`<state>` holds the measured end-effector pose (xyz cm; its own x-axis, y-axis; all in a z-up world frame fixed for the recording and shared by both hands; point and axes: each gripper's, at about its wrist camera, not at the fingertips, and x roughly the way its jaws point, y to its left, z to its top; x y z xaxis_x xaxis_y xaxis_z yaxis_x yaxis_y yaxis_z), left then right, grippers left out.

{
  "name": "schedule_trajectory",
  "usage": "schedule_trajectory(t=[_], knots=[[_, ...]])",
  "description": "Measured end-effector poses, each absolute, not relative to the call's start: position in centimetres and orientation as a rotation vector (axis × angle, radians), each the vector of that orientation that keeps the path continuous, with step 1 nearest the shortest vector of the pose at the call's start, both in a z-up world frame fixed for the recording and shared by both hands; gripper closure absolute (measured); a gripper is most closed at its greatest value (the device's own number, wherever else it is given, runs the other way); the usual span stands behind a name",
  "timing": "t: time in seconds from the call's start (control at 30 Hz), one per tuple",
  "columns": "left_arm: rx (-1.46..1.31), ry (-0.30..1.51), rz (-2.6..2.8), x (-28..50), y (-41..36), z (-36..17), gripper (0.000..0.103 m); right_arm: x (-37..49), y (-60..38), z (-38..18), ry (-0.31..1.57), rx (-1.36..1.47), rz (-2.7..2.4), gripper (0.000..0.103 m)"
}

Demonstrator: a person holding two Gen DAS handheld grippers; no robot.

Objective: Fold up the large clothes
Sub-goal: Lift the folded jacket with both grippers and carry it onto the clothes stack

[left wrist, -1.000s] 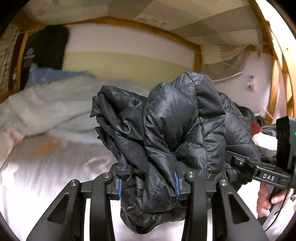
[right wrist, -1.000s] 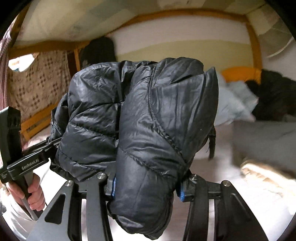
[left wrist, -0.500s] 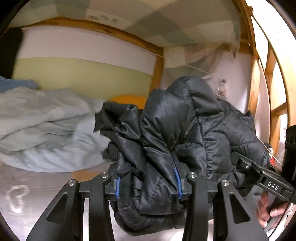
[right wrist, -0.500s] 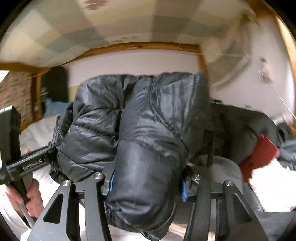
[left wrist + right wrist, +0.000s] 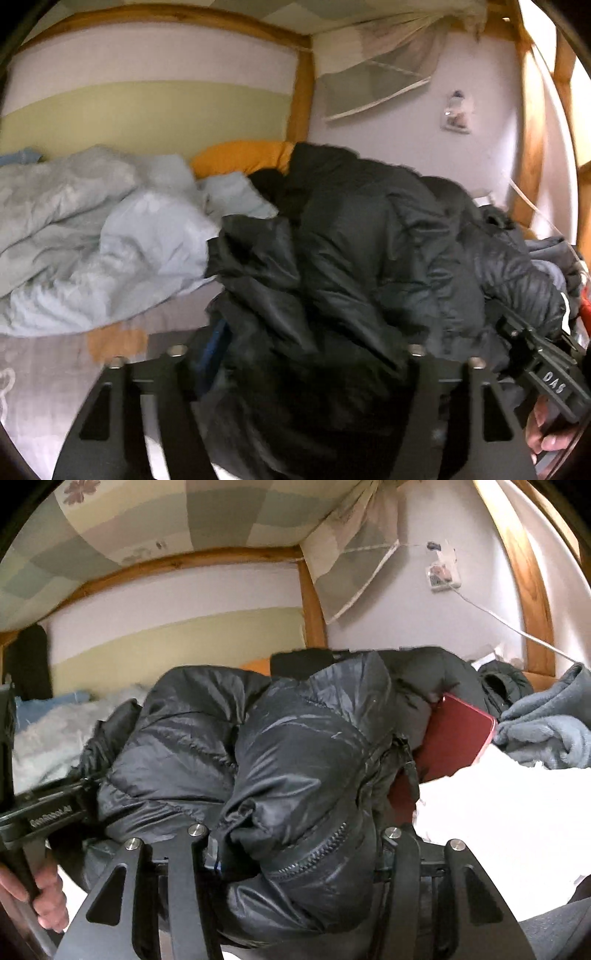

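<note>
You see both wrist views lit dimly and warmly, with the brightest glare at two o'clock in the left view, washing out the wooden frame (image 5: 532, 122). Motion blur smears the black puffer jacket (image 5: 351, 258) and the pale blue duvet (image 5: 110, 236) there; in the right view the jacket's sheen stays sharper. The white sheet (image 5: 498, 812) blows out at four o'clock. Fisheye bending curves every edge, and black vignette fills the corners.

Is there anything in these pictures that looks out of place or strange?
Yes. A red flat case, maybe a phone or tablet, is wedged on edge against the folded black puffer jacket on the bed. It could get buried or pushed aside.
</note>
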<state>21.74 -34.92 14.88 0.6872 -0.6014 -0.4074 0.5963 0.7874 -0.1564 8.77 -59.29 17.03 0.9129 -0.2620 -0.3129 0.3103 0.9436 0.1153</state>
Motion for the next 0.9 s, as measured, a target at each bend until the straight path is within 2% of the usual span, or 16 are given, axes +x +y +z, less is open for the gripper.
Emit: schedule_trajectory(t=[0.1,0.17,0.2,0.23,0.4,0.6,0.73,0.77,0.8,0.83,0.87,0.9], knots=[[-0.05,0.475,-0.666,21.1,-32.4,14.8,0.021,8.5,-59.9,16.7,0.318,0.19,-0.239,0.037],[-0.066,0.512,-0.636,20.7,-30.7,14.6,0.004,8.5,-60.2,16.4,0.333,0.193,-0.211,0.03],[-0.073,0.553,-0.631,20.7,-30.0,14.3,0.002,8.7,-60.6,16.0,0.349,0.2,-0.197,0.023],[-0.087,0.598,-0.648,20.5,-29.5,14.0,0.002,8.8,-60.7,15.8,0.36,0.207,-0.19,0.017],[-0.203,0.86,-0.692,21.0,-28.2,10.9,0.0,9.3,-61.9,15.1,0.424,0.33,-0.107,0.01],[-0.443,1.118,-0.803,22.4,-28.1,5.6,0.0,9.6,-61.6,14.9,0.466,0.322,-0.119,0.01],[-0.541,1.166,-0.856,22.6,-28.4,3.4,0.0,10.3,-61.2,14.4,0.481,0.3,-0.146,0.009],[-0.565,1.156,-0.853,22.4,-28.4,3.3,0.004,10.4,-61.2,14.3,0.485,0.302,-0.153,0.009],[-0.587,1.134,-0.86,22.1,-28.2,3.5,0.017,10.5,-61.1,14.3,0.484,0.303,-0.157,0.009],[-0.605,1.101,-0.891,21.7,-28.0,4.3,0.048,10.5,-61.0,14.4,0.473,0.301,-0.151,0.013],[-0.567,1.05,-0.89,20.9,-27.9,5.9,0.059,10.2,-60.6,14.6,0.444,0.298,-0.132,0.021],[-0.515,0.98,-0.883,20.0,-27.8,7.6,0.064,9.6,-60.3,15.0,0.406,0.295,-0.142,0.037]])
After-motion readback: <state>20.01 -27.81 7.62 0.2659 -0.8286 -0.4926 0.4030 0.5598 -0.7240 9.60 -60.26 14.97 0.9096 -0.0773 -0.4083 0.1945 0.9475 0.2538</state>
